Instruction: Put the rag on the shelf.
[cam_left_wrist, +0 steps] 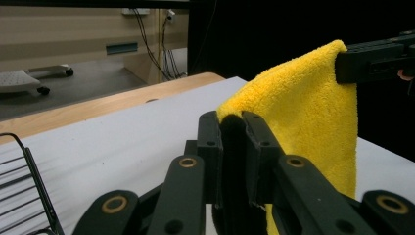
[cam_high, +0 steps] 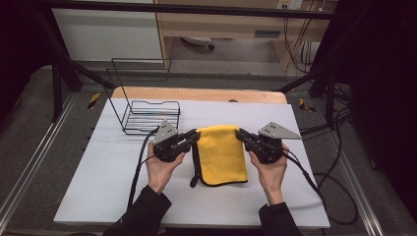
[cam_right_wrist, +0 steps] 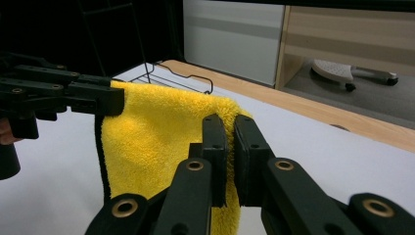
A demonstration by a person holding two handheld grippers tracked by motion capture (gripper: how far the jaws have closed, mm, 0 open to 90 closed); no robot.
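Towel (cam_high: 221, 152) hangs pinched at both far corners by left gripper (cam_high: 195, 136) and right gripper (cam_high: 240, 134) (mid-lift); next, probably folding it.

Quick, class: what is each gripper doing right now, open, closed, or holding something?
Left gripper: closed, pinching the left top corner of the yellow towel.
Right gripper: closed, pinching the right top corner of the same towel.

Grey floor (cam_high: 231, 51), pale wood cabinet (cam_high: 221, 22), white panel (cam_high: 105, 34), dark frame posts, cables right.
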